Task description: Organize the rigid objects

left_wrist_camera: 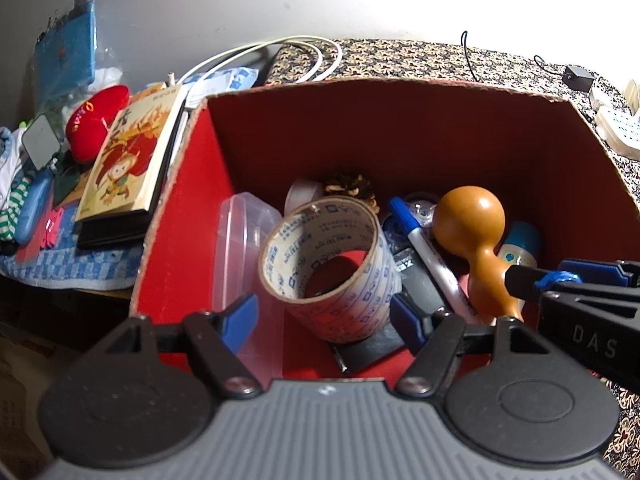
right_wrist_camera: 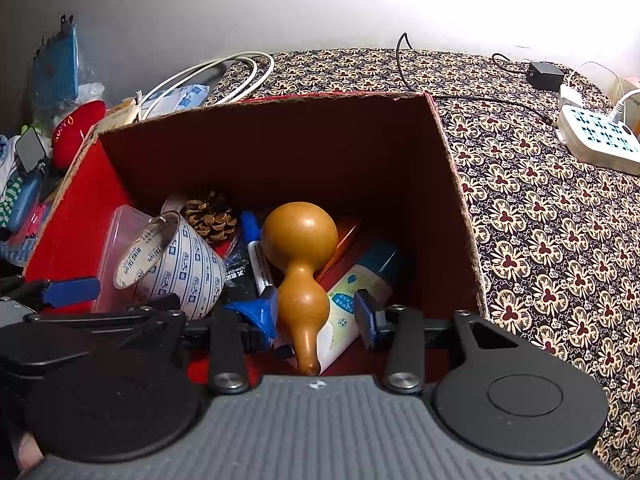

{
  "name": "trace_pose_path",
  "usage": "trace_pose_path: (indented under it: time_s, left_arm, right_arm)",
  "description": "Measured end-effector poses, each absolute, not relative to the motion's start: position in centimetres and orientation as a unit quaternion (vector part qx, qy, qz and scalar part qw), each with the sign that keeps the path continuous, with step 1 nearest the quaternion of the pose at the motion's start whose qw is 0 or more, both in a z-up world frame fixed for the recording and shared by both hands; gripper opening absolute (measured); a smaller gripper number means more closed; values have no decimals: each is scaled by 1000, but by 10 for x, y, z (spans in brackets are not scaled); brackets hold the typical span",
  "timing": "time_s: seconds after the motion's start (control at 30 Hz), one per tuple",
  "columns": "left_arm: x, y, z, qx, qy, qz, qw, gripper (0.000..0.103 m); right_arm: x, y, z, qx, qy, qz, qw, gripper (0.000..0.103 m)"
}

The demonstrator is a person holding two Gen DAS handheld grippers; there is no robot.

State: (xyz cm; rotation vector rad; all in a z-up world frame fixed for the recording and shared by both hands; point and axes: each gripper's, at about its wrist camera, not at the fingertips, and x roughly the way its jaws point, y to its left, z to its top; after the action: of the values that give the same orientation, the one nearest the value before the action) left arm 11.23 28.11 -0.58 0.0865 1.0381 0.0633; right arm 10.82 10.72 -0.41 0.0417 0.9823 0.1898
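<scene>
Left gripper (left_wrist_camera: 324, 316) is held spread around the tape roll (left_wrist_camera: 332, 264), pads apart from it. Right gripper (right_wrist_camera: 316, 316) is spread beside the gourd (right_wrist_camera: 302, 268), at 3 o'clock of the roll, inside the red box (right_wrist_camera: 280, 148). Risk judged: closing jaws may tip the roll or snag the marker (left_wrist_camera: 432, 256).

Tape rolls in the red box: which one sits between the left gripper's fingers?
The wide printed tape roll, with blue lettering, sits between the open left gripper fingers. The small plain white roll lies behind it toward the far wall.

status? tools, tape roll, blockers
Left tool open, straddling tape roll. Right tool open around gourd. Both in red box. Marker crowds between.
</scene>
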Motion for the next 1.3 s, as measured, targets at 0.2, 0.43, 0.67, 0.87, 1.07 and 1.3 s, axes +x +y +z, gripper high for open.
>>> trace_pose_path:
  time_s: [0.2,0.43,0.67,0.87,1.07,1.3]
  left_arm:
    - [112,281,-6,42,495,29,867,72]
    - [111,281,-4,42,492,28,869,72]
    - [110,281,-1,45,487,30,872,72]
    - [110,282,0,47,484,34,873,72]
    - [108,281,2,51,480,35,875,73]
    - [107,280,10,55,468,36,881,73]
  right_arm:
    - [108,107,-4,19,471,93,877,25]
    - [107,104,-4,21,468,104,877,23]
    - [105,104,-4,16,467,116,876,20]
    - [104,105,-4,17,467,112,877,20]
    - [104,104,-4,25,469,110,876,22]
    - [99,106,6,16,445,104,889,25]
